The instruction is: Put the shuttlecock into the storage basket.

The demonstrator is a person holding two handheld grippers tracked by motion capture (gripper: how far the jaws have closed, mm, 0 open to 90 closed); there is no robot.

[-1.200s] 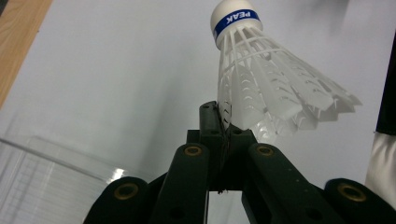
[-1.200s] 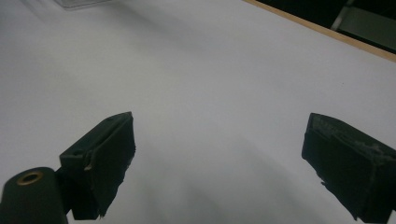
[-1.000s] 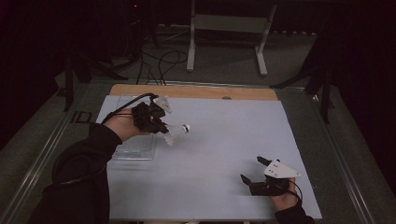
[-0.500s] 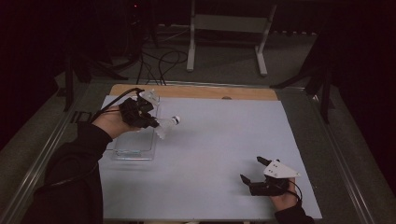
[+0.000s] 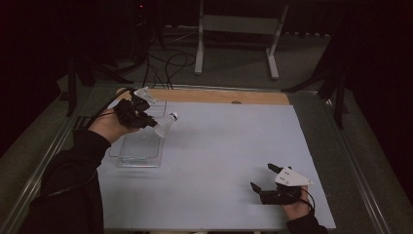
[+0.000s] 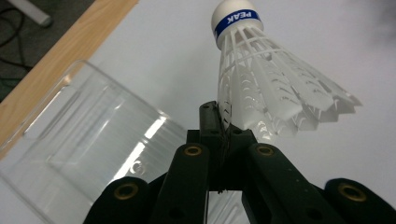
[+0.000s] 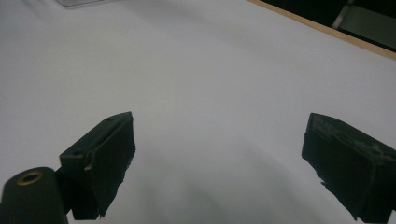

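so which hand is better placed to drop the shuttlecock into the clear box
Left. The left gripper already pinches the shuttlecock by its skirt right above the clear box; the right gripper sits open, far across the table.

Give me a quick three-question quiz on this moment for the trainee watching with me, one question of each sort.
1. True or false: the left gripper is shut on the shuttlecock by its feather skirt.
2. Multiple choice: where is the clear plastic tray? A) at the table's right edge B) under and beside the left gripper, on the white table sheet C) between the right gripper's jaws
3. Fill in: the right gripper rests near the table's front right with its jaws ____.

Key
1. True; the cork tip with the blue band points away from the jaws.
2. B
3. open, with nothing between them
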